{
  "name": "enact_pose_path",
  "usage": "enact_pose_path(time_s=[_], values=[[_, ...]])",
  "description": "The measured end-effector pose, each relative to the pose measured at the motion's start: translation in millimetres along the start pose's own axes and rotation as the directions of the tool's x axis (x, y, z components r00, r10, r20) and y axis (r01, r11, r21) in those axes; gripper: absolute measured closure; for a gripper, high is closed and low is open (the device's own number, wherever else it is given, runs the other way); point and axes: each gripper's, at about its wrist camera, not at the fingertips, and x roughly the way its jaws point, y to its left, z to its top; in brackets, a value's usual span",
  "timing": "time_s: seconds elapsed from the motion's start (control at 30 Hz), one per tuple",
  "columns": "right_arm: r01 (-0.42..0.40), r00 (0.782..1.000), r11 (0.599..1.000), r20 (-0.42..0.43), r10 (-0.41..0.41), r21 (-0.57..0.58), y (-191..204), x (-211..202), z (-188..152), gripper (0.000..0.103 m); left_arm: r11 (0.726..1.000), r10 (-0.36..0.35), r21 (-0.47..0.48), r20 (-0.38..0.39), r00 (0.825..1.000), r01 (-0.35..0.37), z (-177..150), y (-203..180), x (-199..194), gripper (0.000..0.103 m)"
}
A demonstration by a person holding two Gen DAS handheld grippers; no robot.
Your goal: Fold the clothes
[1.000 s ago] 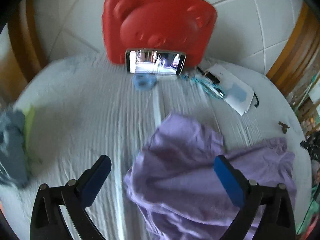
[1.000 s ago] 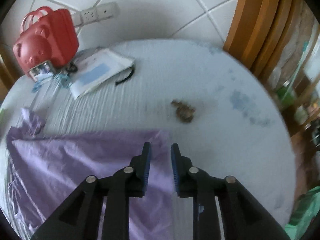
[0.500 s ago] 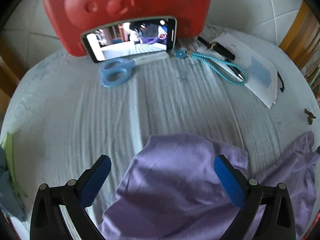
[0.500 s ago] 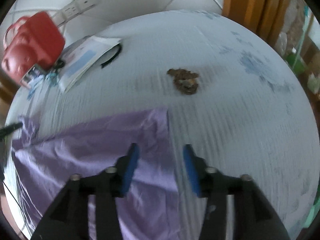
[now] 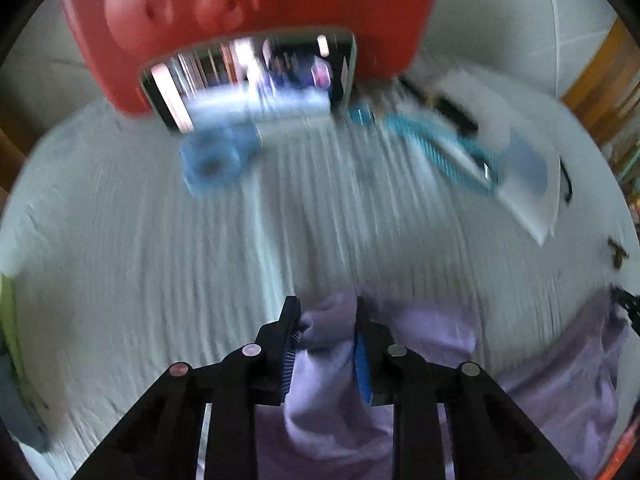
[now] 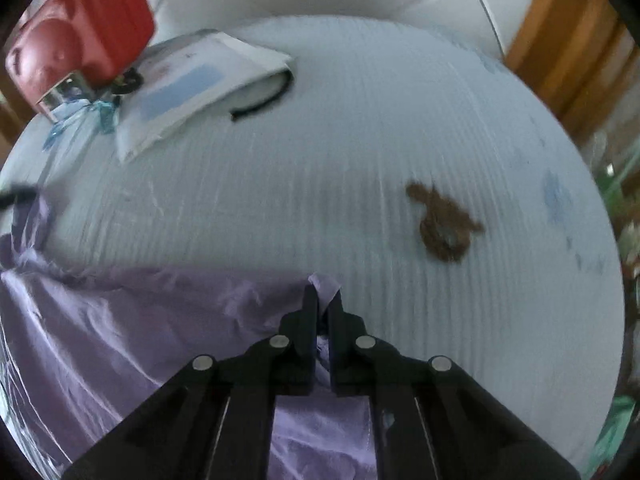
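Note:
A lilac garment lies spread over the pale ribbed tabletop, and its wide flat part fills the lower left of the right wrist view. My left gripper is shut on a bunched fold of the garment at its far edge. My right gripper is shut on a corner of the same cloth, and a small tip of fabric pokes out past the fingertips. The left wrist view is blurred by motion.
A red bear-shaped case stands at the back with a phone leaning on it. Blue scissors, a teal lanyard and a white envelope lie nearby. A brown clump rests to the right.
Both grippers went from open to shut on the lilac garment. The left one has pushed further toward the red case, and the right one has gripped the cloth's corner.

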Motion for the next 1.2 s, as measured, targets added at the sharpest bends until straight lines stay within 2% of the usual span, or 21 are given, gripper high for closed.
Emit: enact_pose_path(time_s=[0.07,0.17,0.27,0.33,0.4,0.43,0.53,0.67,0.77,0.8,0.83,0.87,0.9,0.93,0.97,1.03,1.1,1.13,1.17,1.2], values=[[0.002,0.998,1.0,0.062,-0.003,0.02,-6.2,-13.5,9.4,0.099,1.0,0.011,0.001,0.029,1.0,-0.011,9.0,1.7,-8.2,0.078],[-0.038,0.991,0.998,0.127,0.03,0.057,-17.7,-34.2,18.9,0.099,1.0,0.023,0.009,0.068,0.997,-0.023,15.6,3.8,-22.5,0.078],[-0.058,0.982,0.997,0.184,0.049,0.045,-19.0,-56.4,11.0,0.099,1.0,-0.018,0.017,0.099,0.995,0.017,7.4,4.0,-41.1,0.078],[-0.066,0.979,0.997,0.193,0.059,0.031,-19.9,-64.4,2.6,0.099,0.999,-0.028,0.018,0.084,0.996,0.026,3.7,0.9,-40.3,0.075],[-0.081,0.983,0.996,0.17,0.074,0.034,-20.5,-61.0,-0.9,0.099,1.0,-0.02,0.007,0.047,0.999,0.019,0.2,0.6,-31.7,0.036],[-0.098,0.984,0.994,0.151,0.09,0.046,-22.5,-57.9,-3.7,0.098,1.0,-0.017,0.002,0.044,0.999,0.017,-2.1,-0.1,-27.8,0.003],[-0.127,0.984,0.988,0.135,0.115,0.085,-26.2,-48.9,-10.6,0.096,1.0,-0.017,0.003,0.024,1.0,0.017,-7.6,-4.1,-17.6,0.0],[-0.126,0.987,0.986,0.114,0.114,0.106,-26.6,-41.6,-14.3,0.09,1.0,0.022,0.021,0.003,1.0,-0.022,-9.6,-7.8,-4.9,0.0],[-0.118,0.989,0.984,0.106,0.104,0.13,-30.7,-34.1,-12.3,0.069,0.999,0.029,0.034,-0.02,0.999,-0.029,-9.8,-9.1,6.6,0.0],[-0.111,0.99,0.984,0.106,0.097,0.139,-32.6,-32.6,-11.6,0.059,0.999,0.032,0.038,-0.028,0.999,-0.031,-9.8,-9.6,10.5,0.0],[-0.103,0.99,0.984,0.107,0.088,0.147,-34.3,-31.5,-10.9,0.053,0.999,0.034,0.042,-0.035,0.999,-0.033,-9.9,-10.0,14.3,0.0],[-0.094,0.992,0.984,0.101,0.079,0.153,-36.2,-28.6,-9.5,0.052,0.998,0.037,0.047,-0.043,0.998,-0.035,-10.0,-10.4,18.2,0.0],[-0.085,0.993,0.984,0.095,0.07,0.159,-38.1,-25.7,-8.0,0.051,0.998,0.04,0.051,-0.051,0.998,-0.037,-10.0,-10.9,22.0,0.001],[-0.076,0.994,0.984,0.088,0.062,0.164,-39.7,-22.6,-6.5,0.051,0.998,0.038,0.053,-0.06,0.997,-0.035,-10.3,-11.2,25.5,0.005],[-0.072,0.995,0.983,0.077,0.06,0.166,-39.3,-17.8,-4.6,0.05,0.998,0.036,0.052,-0.068,0.997,-0.032,-10.9,-11.7,27.7,0.027],[-0.07,0.997,0.984,0.046,0.064,0.163,-35.9,-5.3,-1.0,0.047,0.999,0.028,0.049,-0.077,0.997,-0.024,-11.3,-13.1,29.1,0.043],[-0.081,0.997,0.988,0.014,0.079,0.133,-24.9,7.7,0.3,0.047,0.999,0.011,0.042,-0.08,0.997,-0.008,-8.1,-14.5,25.2,0.064],[-0.082,0.997,0.991,0.001,0.082,0.105,-18.0,12.6,0.7,0.05,1.0,-0.004,0.03,-0.082,0.997,0.006,-5.5,-14.3,22.4,0.077],[-0.077,0.997,0.994,-0.008,0.078,0.073,-10.8,16.7,1.7,0.074,1.0,-0.015,0.015,-0.071,0.997,0.016,-3.4,-13.0,17.9,0.082],[-0.038,0.999,0.999,0.003,0.038,0.022,-2.2,15.9,5.5,0.097,1.0,-0.024,-0.002,-0.053,0.998,0.024,-1.6,-11.0,12.2,0.084]])
